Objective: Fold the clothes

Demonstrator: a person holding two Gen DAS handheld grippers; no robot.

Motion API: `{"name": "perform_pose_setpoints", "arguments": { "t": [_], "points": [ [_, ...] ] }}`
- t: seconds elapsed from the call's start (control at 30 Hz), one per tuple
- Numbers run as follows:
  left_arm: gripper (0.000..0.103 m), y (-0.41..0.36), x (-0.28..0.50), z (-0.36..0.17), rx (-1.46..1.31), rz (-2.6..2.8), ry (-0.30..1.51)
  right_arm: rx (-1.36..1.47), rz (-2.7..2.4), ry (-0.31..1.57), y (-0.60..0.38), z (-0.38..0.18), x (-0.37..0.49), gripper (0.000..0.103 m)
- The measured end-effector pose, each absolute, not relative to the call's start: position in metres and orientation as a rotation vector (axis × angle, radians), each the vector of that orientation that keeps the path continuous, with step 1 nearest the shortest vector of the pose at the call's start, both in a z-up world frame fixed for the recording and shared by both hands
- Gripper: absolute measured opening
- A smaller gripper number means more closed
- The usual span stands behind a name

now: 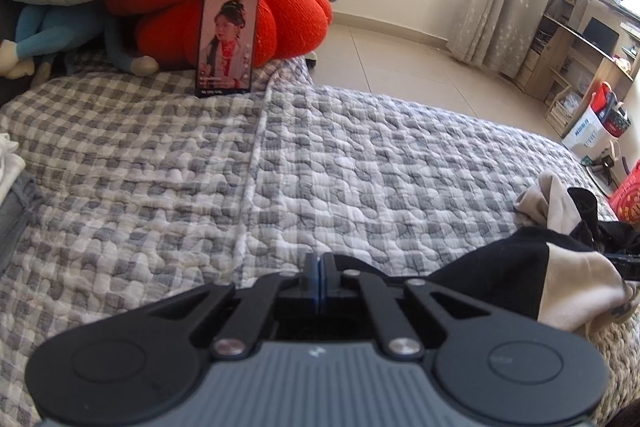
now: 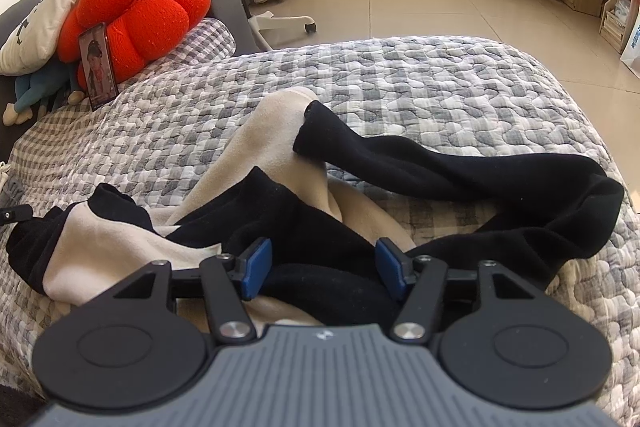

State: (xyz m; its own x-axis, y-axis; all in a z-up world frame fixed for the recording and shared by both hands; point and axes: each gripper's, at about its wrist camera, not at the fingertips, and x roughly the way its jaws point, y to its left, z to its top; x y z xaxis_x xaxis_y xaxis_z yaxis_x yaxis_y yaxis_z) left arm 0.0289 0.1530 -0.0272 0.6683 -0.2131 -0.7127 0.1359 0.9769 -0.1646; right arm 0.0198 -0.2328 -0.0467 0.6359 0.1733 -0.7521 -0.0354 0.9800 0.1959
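**Two-tone garment waits, rumpled, on checked quilt**

Blue-padded jaws of the right gripper stand released low in the frame, astride a black fold of the black-and-cream garment, which sprawls across the centre of the checked quilt. Left gripper is clenched on nothing visible; the garment's edge lies at lower right of its view. Soft, light and limp, it should bunch when lifted; a hem or sleeve end looks the best hold.
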Motion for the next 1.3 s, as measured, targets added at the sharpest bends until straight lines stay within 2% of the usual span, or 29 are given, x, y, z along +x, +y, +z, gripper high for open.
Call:
{"name": "perform_pose_setpoints", "arguments": {
  "t": [0.6, 0.77, 0.93, 1.3],
  "points": [
    [0.001, 0.159, 0.025, -0.027, -0.144, -0.196, 0.811, 0.187, 0.128, 0.861, -0.235, -0.045, 0.019, 0.062],
    [0.008, 0.153, 0.025, -0.025, -0.182, -0.308, 0.816, 0.223, 0.144, 0.851, -0.24, -0.042, 0.017, 0.062],
    [0.032, 0.133, 0.026, -0.028, -0.157, -0.439, 0.849, 0.258, 0.179, 0.843, -0.245, -0.04, 0.016, 0.062],
    [0.033, 0.102, 0.028, -0.045, -0.079, -0.52, 0.915, 0.181, 0.172, 0.843, -0.239, -0.042, 0.021, 0.062]
  ]
}}
